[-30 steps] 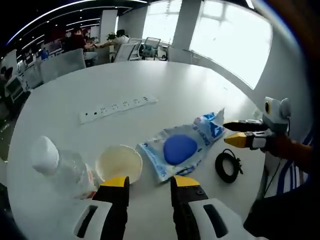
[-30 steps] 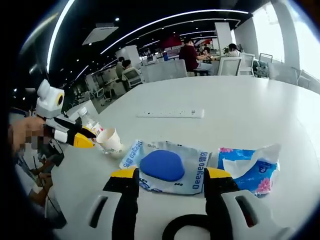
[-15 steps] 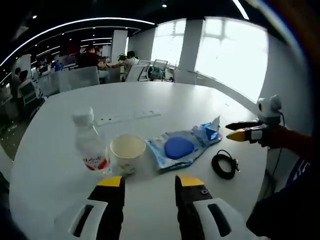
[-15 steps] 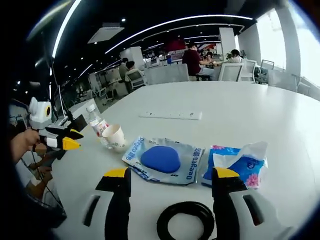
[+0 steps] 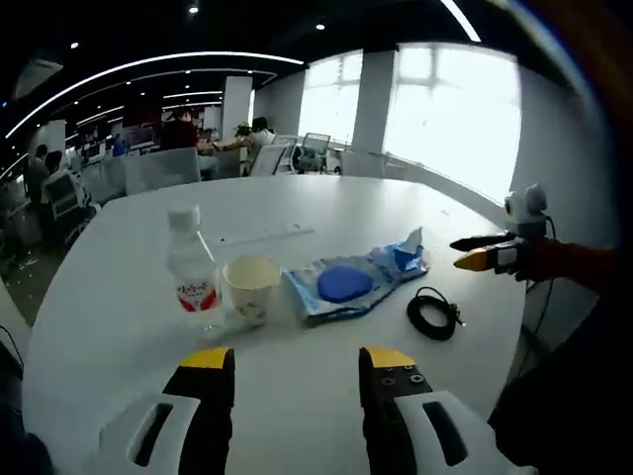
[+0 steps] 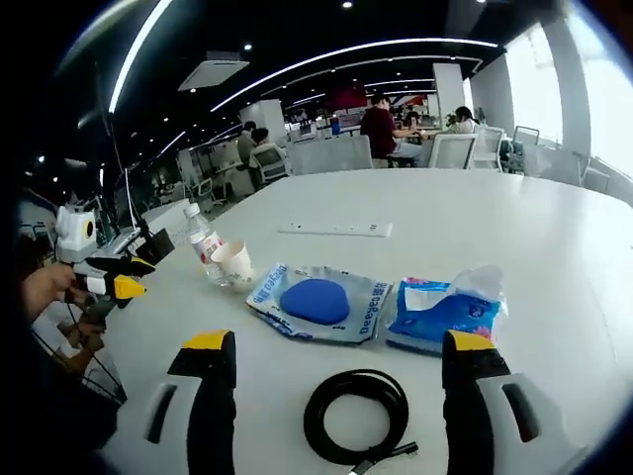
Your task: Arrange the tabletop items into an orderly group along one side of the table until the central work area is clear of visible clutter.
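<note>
On the white round table (image 5: 297,396) stand a clear water bottle (image 5: 194,274) with a red label and a paper cup (image 5: 249,287). Beside them lies a wipes pack with a blue lid (image 5: 341,285), then a blue tissue pack (image 5: 401,257) and a coiled black cable (image 5: 432,313). My left gripper (image 5: 293,358) is open near the table's edge, apart from all of them. In the right gripper view the bottle (image 6: 205,244), cup (image 6: 235,263), wipes pack (image 6: 315,300), tissue pack (image 6: 440,307) and cable (image 6: 356,414) lie ahead of my open right gripper (image 6: 334,348), which hangs over the cable.
A white power strip (image 5: 257,236) (image 6: 334,229) lies farther across the table. The right gripper (image 5: 487,253) comes in from the right in the left gripper view; the left gripper (image 6: 109,282) shows at the left of the right gripper view. Office chairs and people sit beyond the table.
Both grippers have pulled back from the items, so everything looks smaller and farther away. The jaws of both have spread wider. The items have not moved.
</note>
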The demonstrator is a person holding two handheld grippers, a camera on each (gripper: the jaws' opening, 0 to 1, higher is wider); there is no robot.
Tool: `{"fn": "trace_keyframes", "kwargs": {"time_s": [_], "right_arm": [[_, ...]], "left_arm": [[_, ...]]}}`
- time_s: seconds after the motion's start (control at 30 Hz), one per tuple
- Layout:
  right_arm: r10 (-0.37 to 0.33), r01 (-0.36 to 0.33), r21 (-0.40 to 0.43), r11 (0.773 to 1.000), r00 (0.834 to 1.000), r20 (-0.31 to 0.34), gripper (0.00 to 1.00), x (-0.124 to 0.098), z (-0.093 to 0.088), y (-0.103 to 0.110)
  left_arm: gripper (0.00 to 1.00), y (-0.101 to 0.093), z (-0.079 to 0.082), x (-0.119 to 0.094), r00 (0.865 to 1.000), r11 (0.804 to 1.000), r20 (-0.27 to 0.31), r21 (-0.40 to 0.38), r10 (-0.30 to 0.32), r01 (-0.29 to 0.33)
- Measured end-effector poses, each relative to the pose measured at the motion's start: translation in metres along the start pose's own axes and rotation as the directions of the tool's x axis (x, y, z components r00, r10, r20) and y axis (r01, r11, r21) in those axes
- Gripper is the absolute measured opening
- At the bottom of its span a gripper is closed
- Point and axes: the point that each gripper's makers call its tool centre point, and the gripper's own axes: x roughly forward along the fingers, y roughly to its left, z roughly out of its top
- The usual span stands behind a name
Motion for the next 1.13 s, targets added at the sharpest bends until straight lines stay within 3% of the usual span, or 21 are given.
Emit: {"fn": "trace_keyframes", "kwargs": {"time_s": [0.17,0.33,0.6,1.13], "right_arm": [[-0.018,0.018,0.008,1.000,1.000,0.014,0.87,-0.014,-0.006,-0.008],[-0.026,0.026,0.015,1.000,1.000,0.014,0.92,-0.027,-0.014,-0.010],[-0.019,0.019,-0.042,0.999,1.000,0.001,0.99,-0.038,-0.017,-0.011],[-0.003,0.004,-0.086,0.996,1.000,0.005,1.00,-0.058,-0.017,-0.006]], "left_arm": [[0.56,-0.002,0.005,-0.004,0.999,1.000,0.045,-0.010,-0.014,0.015],[0.62,-0.001,0.003,-0.006,0.999,1.000,0.046,-0.022,-0.012,0.013],[0.70,-0.002,-0.002,-0.014,0.998,0.999,0.062,-0.030,-0.023,0.024],[0.83,-0.010,-0.009,-0.018,0.998,0.998,0.052,-0.035,-0.042,0.044]]}}
